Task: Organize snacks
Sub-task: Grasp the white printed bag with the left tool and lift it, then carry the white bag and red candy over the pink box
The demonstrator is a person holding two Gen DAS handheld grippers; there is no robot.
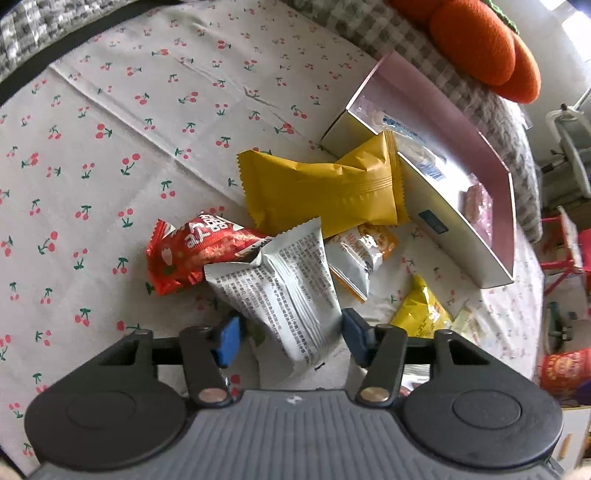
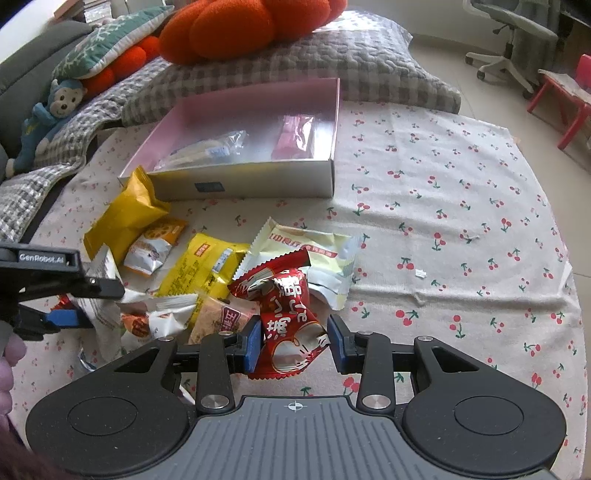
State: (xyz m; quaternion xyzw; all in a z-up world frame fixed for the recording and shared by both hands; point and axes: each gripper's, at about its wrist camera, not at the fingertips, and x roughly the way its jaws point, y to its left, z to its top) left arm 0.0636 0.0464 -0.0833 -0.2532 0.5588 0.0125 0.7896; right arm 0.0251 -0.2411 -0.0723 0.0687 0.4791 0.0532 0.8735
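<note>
Lying crumpled, red snack packet (image 2: 286, 321) shows white print.

Matt woven cotton-like cloth with a cherry print (image 2: 443, 206) covers the surface, creased. Crinkled glossy red foil snack packet (image 2: 286, 317), centre. Silvery-grey foil packet with printed text (image 1: 284, 295): duller sheen. Matt yellow plastic wrapper (image 1: 317, 192), crimped ends. Smooth pink-lined card box (image 2: 258, 181). Fuzzy orange knitted cushion (image 2: 236, 26), top.
</note>
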